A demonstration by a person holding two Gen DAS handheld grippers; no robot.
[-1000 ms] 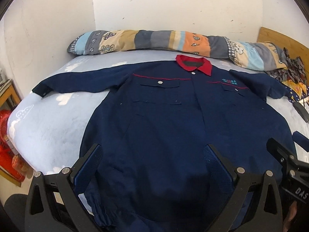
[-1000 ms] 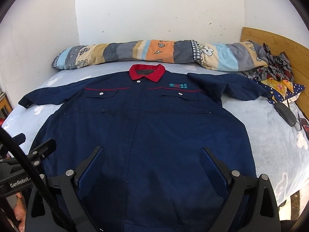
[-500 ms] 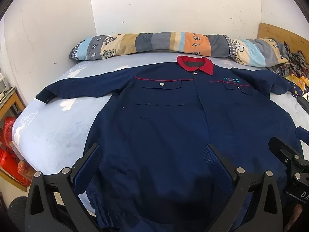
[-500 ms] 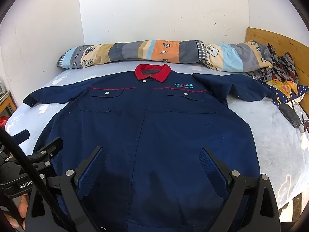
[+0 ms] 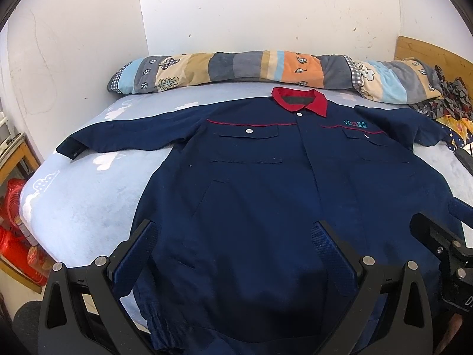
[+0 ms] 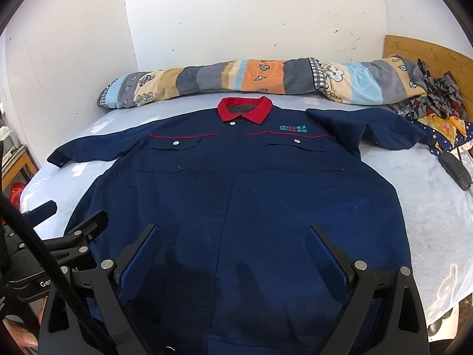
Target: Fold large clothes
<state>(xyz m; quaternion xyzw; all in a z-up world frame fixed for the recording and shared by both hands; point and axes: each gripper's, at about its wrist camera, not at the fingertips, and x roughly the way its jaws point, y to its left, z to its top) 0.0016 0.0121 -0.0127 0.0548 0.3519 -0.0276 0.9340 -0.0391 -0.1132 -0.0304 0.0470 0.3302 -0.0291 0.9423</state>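
White walls [image 5: 266, 14] enclose a bed covered by a pale blue sheet [image 5: 82, 207] printed with white clouds. Along the far edge of the bed, against the wall, a long rolled quilt [image 5: 266, 68] in striped blue, grey, tan and orange is laid. A wooden headboard [image 6: 428, 53] is seen at the right, with a heap of patterned cloth [image 6: 437, 103] bunched below it. A dark oblong object [image 6: 455, 171] is rested on the sheet near the right edge; what it is cannot be told. Red plastic items [image 5: 14, 230] are seen beside the bed at the left, low down.

A navy work jacket [image 5: 266, 207] is spread flat, front up, across the middle of the bed, with its red collar [image 5: 300, 105] turned toward the quilt and both sleeves stretched out sideways. Two buttoned chest pockets are trimmed with red piping, and a small teal emblem [image 6: 292, 128] is stitched above one of them.

The left gripper [image 5: 236, 248] is held above the jacket's lower left part, its jaws spread wide and nothing between them. The right gripper [image 6: 233, 248] is held above the lower middle of the jacket, likewise spread wide and empty. Each gripper is seen at the edge of the other's view.
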